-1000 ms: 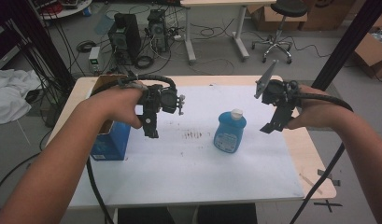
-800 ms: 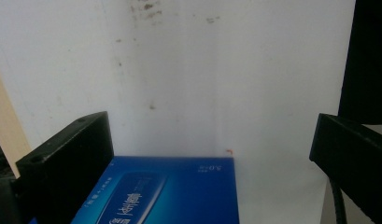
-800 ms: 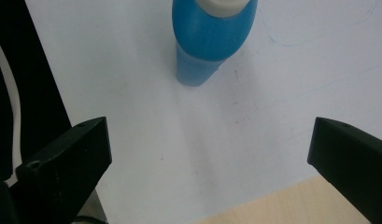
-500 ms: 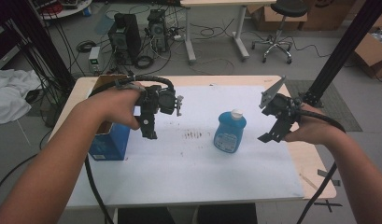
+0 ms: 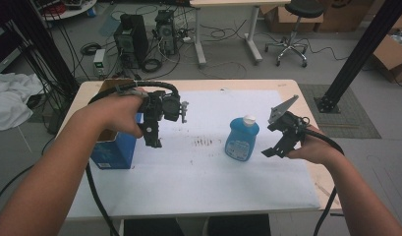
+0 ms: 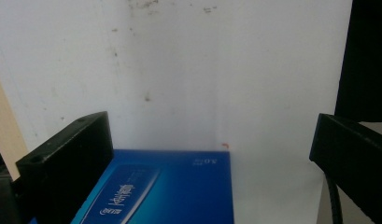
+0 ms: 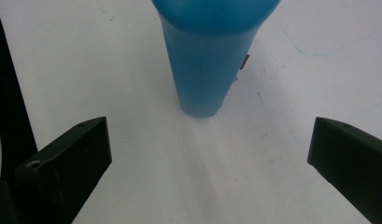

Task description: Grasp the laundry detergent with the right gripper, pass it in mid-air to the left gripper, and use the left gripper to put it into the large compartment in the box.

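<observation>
One translucent blue bottle (image 5: 242,140), white-capped, upright, just beyond the right gripper's (image 5: 277,146) wide-open, empty fingers.

Bare mat (image 5: 188,167) between box (image 5: 112,152); bottle (image 5: 242,140).

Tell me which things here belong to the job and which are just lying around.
In the job:
blue bottle, facing the open right hand-held gripper
blue box, under the open left hand-held gripper

Just lying about:
computer towers
office chair
white cloth
cardboard boxes
</observation>
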{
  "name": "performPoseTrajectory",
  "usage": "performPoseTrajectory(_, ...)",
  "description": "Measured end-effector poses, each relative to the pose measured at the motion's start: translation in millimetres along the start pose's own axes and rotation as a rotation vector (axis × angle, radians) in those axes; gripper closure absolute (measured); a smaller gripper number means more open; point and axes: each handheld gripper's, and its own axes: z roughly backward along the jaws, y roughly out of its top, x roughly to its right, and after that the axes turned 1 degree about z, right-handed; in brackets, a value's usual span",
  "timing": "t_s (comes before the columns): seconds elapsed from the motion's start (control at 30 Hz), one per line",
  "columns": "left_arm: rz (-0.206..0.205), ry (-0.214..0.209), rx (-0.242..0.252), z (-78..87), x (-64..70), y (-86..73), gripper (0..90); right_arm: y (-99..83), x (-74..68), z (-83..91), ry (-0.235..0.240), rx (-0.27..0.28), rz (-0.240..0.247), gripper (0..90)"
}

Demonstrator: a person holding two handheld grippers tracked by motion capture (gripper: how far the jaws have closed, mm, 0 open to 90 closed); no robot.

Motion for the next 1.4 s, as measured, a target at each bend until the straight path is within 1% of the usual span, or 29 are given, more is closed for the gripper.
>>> performPoseTrajectory(0.13, -0.001, -0.002, -0.005, -0.2, 0.4, -0.7, 0.1, -5.2, 2.4, -3.9, -0.008, 0.054, -0.02, 0.0)
performPoseTrajectory(0.37, -0.002, 0.0, -0.002, 0.2, 1.2, -0.7, 0.0, -8.8, 1.5, -16.2, -0.017, 0.137, -0.024, 0.0)
performPoseTrajectory(0.57, -0.005, -0.002, -0.003, 0.5, 2.4, -0.1, 0.1, -9.6, -0.1, -31.2, -0.016, 0.185, -0.027, 0.0)
performPoseTrajectory(0.63, -0.004, -0.001, 0.0, 0.3, 2.6, -0.4, 0.1, -9.9, -0.4, -33.4, -0.016, 0.193, -0.029, 0.0)
performPoseTrajectory(0.73, -0.002, -0.002, -0.003, 0.1, 3.0, -0.4, 0.1, -11.5, -0.1, -39.3, -0.01, 0.226, -0.038, 0.0)
performPoseTrajectory(0.9, -0.006, -0.001, -0.005, 0.9, 3.5, 0.4, 0.0, -12.9, -0.3, -46.7, -0.019, 0.259, -0.041, 0.0)
performPoseTrajectory(0.97, -0.006, 0.0, -0.002, 0.9, 3.7, 0.6, 0.0, -13.4, 0.1, -49.7, -0.014, 0.273, -0.046, 0.0)
performPoseTrajectory(1.0, -0.006, 0.001, -0.001, 0.9, 3.7, 0.8, 0.0, -13.7, -0.3, -51.8, -0.02, 0.282, -0.046, 0.0)
performPoseTrajectory(1.03, -0.008, 0.001, -0.005, 1.1, 3.9, 1.2, 0.0, -13.9, -0.4, -52.9, -0.018, 0.289, -0.046, 0.0)
performPoseTrajectory(1.27, -0.014, 0.001, -0.006, 1.4, 5.0, 2.9, 0.1, -17.9, -1.0, -65.7, -0.017, 0.355, -0.061, 0.0)
performPoseTrajectory(1.4, -0.011, 0.0, -0.01, 1.0, 4.8, 2.8, 0.0, -18.6, -2.5, -70.3, -0.025, 0.374, -0.06, 0.0)
